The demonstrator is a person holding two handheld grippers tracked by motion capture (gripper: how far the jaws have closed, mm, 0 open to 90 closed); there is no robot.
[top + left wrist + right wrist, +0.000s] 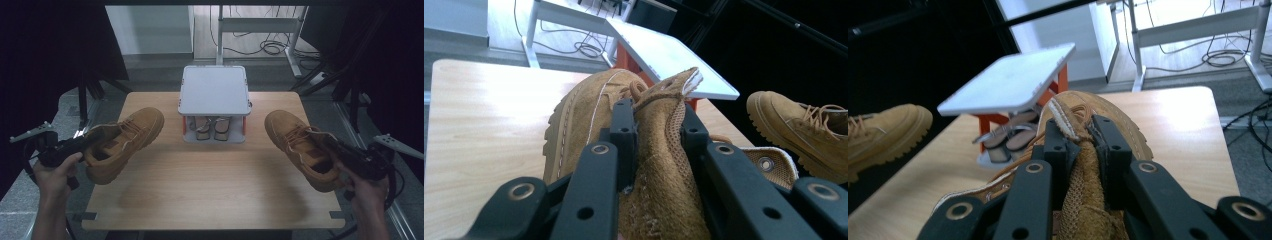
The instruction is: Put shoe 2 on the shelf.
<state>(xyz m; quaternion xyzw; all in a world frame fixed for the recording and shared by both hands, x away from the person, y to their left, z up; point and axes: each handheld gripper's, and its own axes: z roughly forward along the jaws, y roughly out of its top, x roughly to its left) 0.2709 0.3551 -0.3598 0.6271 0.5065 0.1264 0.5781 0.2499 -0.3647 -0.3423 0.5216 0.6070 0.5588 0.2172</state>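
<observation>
Two tan suede boots hang above the wooden table [210, 190]. My left gripper [86, 141] is shut on the heel collar of the left boot [127, 140], whose toe points toward the rack. Along its jaws, the left gripper [656, 117] pinches the mesh-lined collar of the left boot [579, 120], and the right boot [804, 130] shows farther off. My right gripper [334, 144] is shut on the heel collar of the right boot [295, 140]. In its own view the right gripper [1080, 132] clamps that collar, the right boot [1120, 117] extends ahead, and the left boot [883, 132] is off to the left.
A small white shoe rack [215, 90] with orange posts stands at the table's far middle, a pair of sandals [212, 129] on its lower shelf. Behind the table are a white desk frame [260, 25] and floor cables [272, 47]. Dark curtains flank both sides.
</observation>
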